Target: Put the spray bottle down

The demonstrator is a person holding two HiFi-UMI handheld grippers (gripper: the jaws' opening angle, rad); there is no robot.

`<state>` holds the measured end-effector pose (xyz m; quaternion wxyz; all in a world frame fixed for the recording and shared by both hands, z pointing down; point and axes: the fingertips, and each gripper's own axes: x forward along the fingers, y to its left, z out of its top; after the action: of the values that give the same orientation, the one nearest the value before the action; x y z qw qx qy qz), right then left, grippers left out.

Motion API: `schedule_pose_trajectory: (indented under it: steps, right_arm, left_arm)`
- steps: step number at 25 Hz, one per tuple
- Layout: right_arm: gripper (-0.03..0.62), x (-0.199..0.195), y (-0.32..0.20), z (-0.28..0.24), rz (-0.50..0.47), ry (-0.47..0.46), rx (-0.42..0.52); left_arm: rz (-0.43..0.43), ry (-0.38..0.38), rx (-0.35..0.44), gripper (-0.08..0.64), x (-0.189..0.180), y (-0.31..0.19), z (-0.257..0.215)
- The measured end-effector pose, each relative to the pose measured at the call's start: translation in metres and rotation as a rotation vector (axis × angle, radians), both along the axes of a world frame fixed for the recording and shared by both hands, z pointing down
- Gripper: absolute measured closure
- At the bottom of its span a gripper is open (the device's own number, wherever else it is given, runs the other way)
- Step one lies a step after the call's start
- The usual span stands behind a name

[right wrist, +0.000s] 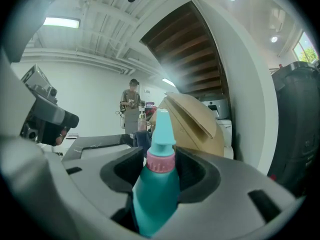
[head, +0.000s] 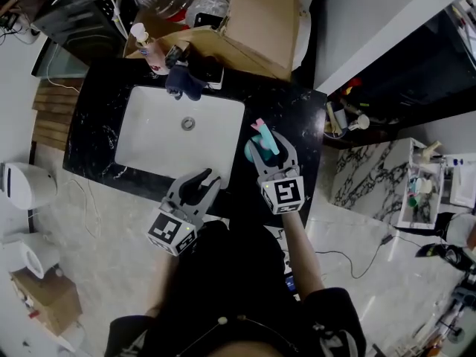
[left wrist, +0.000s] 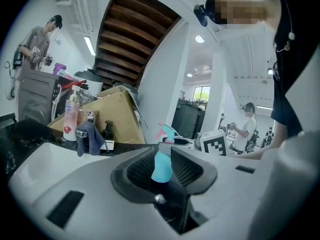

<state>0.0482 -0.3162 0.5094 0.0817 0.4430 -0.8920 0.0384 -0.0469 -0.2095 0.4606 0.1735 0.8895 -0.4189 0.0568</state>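
Right gripper view: my right gripper (right wrist: 162, 166) clamps the spray bottle (right wrist: 156, 196) (teal, pink collar); my left gripper (left wrist: 165, 156) stands open.

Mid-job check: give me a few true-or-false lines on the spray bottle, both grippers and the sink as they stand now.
1. The right gripper is shut on the spray bottle. True.
2. The left gripper holds a cloth. False: its jaws stand apart with nothing gripped.
3. The spray bottle stands in the sink. False: it is in the right gripper, over the black counter right of the sink.
4. A dark cloth sits at the sink's back edge. True.
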Motion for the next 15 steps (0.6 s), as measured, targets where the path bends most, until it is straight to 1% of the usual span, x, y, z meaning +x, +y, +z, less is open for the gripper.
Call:
schedule_pose_trajectory:
  steps: [5, 12, 15]
  right_arm:
    - [0.387, -0.001, -0.013, 0.010, -0.016, 0.004, 0.003]
    - [0.385, -0.009, -0.021, 0.010, -0.060, 0.016, 0.073]
    - [0.382, -0.010, -0.021, 0.011, -0.061, 0.011, 0.053]
  left_arm:
    - [-0.020, 0.001, -0.003, 0.457, -0.002, -0.007, 0.001]
    - [-0.034, -0.009, -0.020, 0.457, -0.007, -0.014, 0.008]
    - [-0.032, -0.007, -0.015, 0.457, -0.006, -0.017, 0.008]
